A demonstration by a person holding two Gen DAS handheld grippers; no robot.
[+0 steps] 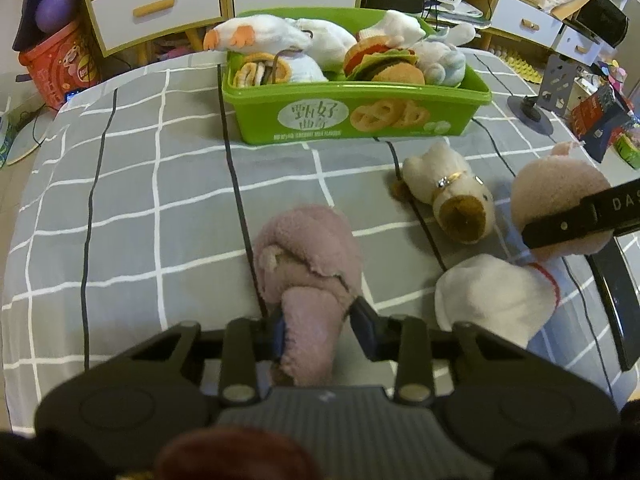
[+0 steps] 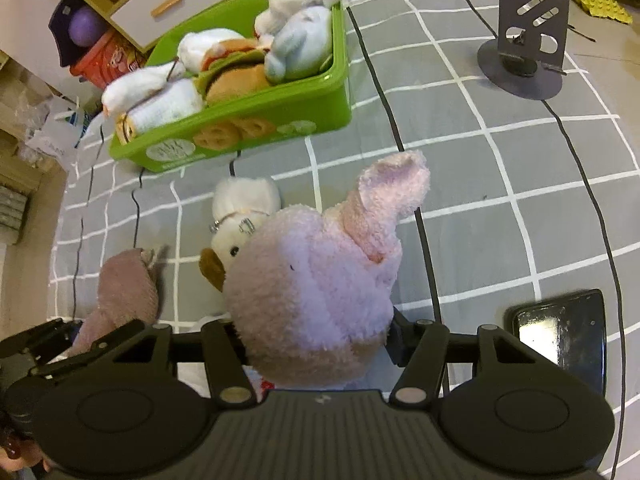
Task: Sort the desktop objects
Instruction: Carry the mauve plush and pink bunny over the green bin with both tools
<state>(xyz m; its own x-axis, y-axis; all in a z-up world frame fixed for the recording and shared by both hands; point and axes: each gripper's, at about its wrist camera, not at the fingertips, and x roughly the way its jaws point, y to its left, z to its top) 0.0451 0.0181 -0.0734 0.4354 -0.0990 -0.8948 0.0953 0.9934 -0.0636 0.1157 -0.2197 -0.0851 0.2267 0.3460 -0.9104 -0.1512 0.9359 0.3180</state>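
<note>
- Left tool (image 1: 318, 330) is clamped on the mauve plush (image 1: 308, 264), pads squeezing its lower end. The rest of it lies flopped on the grey checked bedspread (image 1: 160, 200), so it's gripped but not lifted as far as I can tell.
- Right tool (image 2: 316, 340) is clamped on the pink bunny plush (image 2: 316, 292), jaws pinching either side of its round body, one ear sticking up toward the bin.
- So I'd call this the grasp step, both hands loaded at once. Neither toy is in the bin yet.
- The green bin (image 1: 356, 120) sits further up the bed, already piled with a plush burger (image 1: 380, 60), a white goose (image 1: 256, 36) and others.
- Left loose on the bed: a cream plush with a brown snout (image 1: 448, 196) between my two toys, and a white plush (image 1: 492, 296) just beside the bunny.
- Next I reckon it's lift both clear, carry forward and drop. The bin looks pretty full, so I'd aim for gaps or the toys might roll off the heap.
- There's a dark phone (image 2: 560, 332) near the right tool, worth not bumping.
</note>
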